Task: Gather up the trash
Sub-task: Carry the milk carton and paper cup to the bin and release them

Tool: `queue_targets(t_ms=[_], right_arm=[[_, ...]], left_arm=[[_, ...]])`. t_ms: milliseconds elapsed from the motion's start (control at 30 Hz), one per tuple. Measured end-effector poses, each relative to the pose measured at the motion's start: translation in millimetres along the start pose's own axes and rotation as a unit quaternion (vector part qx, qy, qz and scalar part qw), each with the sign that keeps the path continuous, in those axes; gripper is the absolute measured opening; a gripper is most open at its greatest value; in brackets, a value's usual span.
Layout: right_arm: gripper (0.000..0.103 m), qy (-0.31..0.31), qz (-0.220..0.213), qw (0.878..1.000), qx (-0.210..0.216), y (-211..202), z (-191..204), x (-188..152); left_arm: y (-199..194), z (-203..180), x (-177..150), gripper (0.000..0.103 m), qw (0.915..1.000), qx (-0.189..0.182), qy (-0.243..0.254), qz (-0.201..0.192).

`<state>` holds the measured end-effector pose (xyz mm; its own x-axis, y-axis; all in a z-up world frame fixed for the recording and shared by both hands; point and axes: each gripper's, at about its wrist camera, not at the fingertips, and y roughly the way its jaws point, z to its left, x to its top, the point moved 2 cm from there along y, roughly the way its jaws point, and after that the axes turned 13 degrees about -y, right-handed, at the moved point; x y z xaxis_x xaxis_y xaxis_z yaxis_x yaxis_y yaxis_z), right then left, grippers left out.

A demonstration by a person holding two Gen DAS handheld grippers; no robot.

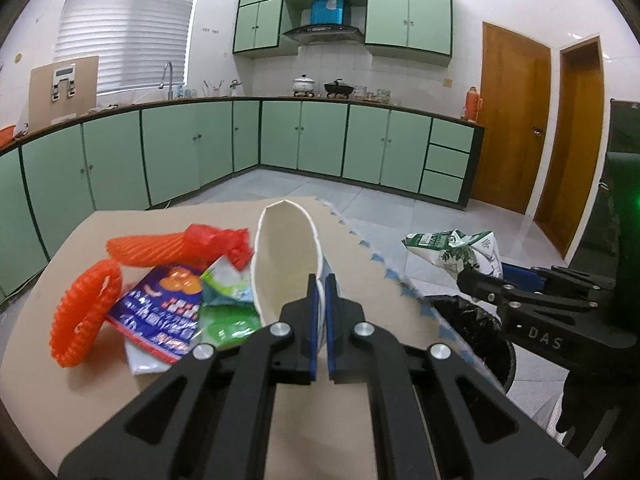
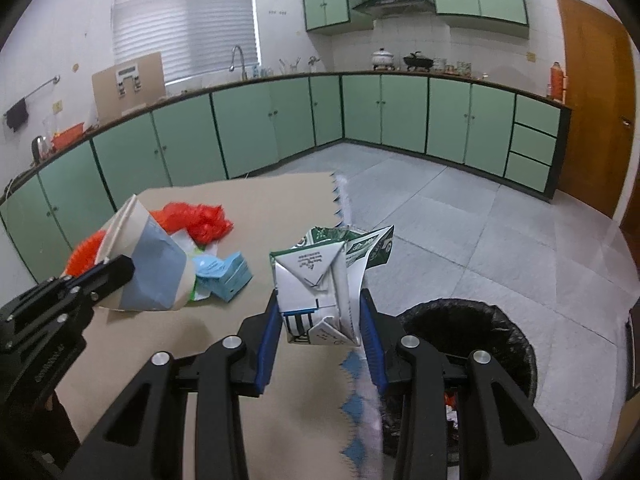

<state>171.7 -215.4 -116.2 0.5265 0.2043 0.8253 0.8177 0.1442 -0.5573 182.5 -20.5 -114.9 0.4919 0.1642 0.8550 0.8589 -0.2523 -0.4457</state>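
Observation:
My left gripper point(image 1: 320, 292) is shut on the rim of a white paper cup point(image 1: 286, 256), tipped on its side above the cardboard-covered table point(image 1: 168, 396); the cup also shows in the right wrist view point(image 2: 148, 272). My right gripper point(image 2: 320, 320) is shut on a crushed green-and-white milk carton point(image 2: 320, 280), held at the table's right edge; the carton also shows in the left wrist view point(image 1: 456, 250). A bin with a black bag point(image 2: 480, 344) stands on the floor just right of the table. Orange foam netting point(image 1: 84, 312), a blue wrapper point(image 1: 164, 312) and a green packet point(image 1: 228, 320) lie on the table.
A small light-blue box point(image 2: 226, 274) lies on the table behind the cup. The table's right edge has a jagged blue-and-white trim point(image 2: 354, 404). Green kitchen cabinets point(image 1: 304, 140) line the far walls. Wooden doors point(image 1: 512, 120) stand at the right.

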Motion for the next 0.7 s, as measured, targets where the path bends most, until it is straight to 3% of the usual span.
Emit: queue_targets(t_ms=[700], right_arm=[[0.037, 0.050, -0.008, 0.995, -0.090, -37, -122, -21]], left_arm=[[62, -121, 6, 0.002, 0.9952, -0.091, 0.034, 0.012]])
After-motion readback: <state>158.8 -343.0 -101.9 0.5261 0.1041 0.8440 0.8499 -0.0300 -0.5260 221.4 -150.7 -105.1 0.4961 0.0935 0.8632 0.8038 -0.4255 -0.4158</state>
